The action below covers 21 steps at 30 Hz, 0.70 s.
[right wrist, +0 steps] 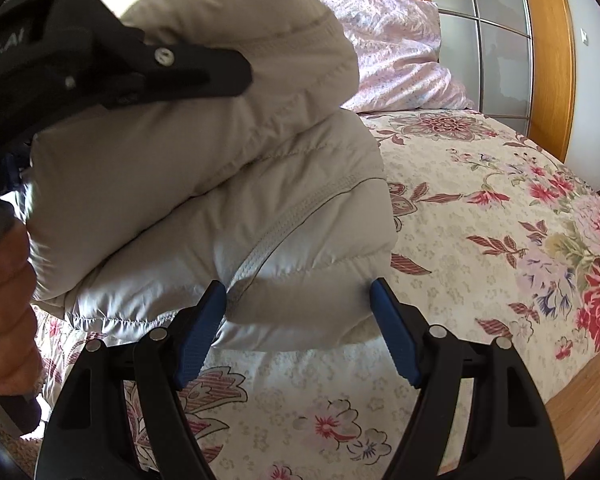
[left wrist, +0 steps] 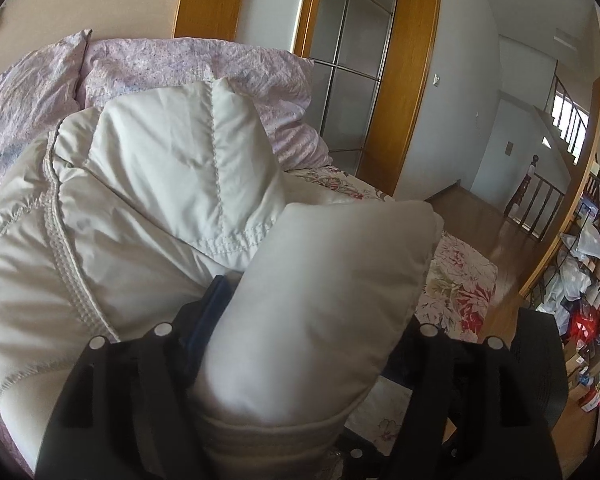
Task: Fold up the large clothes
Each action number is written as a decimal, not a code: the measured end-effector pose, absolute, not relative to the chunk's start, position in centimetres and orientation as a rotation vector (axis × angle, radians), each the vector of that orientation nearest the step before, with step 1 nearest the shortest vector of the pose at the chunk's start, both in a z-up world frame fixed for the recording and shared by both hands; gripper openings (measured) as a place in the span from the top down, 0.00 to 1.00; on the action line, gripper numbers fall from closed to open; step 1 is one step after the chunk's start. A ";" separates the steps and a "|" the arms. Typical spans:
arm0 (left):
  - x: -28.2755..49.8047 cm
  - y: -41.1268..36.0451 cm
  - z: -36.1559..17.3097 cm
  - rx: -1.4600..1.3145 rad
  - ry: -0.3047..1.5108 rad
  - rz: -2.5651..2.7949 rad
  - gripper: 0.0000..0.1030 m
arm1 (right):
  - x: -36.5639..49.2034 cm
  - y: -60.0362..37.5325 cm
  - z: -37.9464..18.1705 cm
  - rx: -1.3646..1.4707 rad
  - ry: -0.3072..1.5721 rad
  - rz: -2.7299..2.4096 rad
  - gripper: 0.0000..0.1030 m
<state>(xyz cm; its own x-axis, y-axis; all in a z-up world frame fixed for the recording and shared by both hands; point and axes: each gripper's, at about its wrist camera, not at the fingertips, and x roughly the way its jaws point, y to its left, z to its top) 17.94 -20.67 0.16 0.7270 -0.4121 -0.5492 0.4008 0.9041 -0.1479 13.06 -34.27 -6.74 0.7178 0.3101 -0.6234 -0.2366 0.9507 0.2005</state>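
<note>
Your left tool [left wrist: 300, 320] is clenched on a puffy fold of the jacket [left wrist: 148, 200], lifting it. Your right tool [right wrist: 296, 312] is released, its blue pads [right wrist: 198, 332] straddling the jacket's lower edge. The jacket lies bunched on the floral bed [right wrist: 480, 220], near the pillow [right wrist: 400, 48].

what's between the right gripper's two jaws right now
In the right wrist view, the lower corner of the folded beige puffer jacket sits between the open jaws of the right gripper, above the floral bedspread.
</note>
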 end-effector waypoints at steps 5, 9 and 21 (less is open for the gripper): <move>18.0 -21.8 -0.3 0.022 0.617 -0.431 0.32 | 12.8 -34.6 -6.8 0.123 0.701 0.301 0.27; 18.0 -22.4 -0.7 0.048 0.621 -0.425 0.32 | 12.9 -34.7 -6.8 0.126 0.697 0.297 0.27; 18.0 -23.9 -1.7 0.103 0.641 -0.431 0.26 | 12.5 -35.0 -7.1 0.139 0.693 0.284 0.27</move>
<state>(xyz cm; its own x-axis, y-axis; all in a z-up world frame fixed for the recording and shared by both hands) 18.02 -23.89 -1.66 0.7166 -0.3573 -0.5990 0.4201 0.9067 -0.0382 12.50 -35.05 -7.07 0.7324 0.3034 -0.6095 -0.2118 0.9523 0.2196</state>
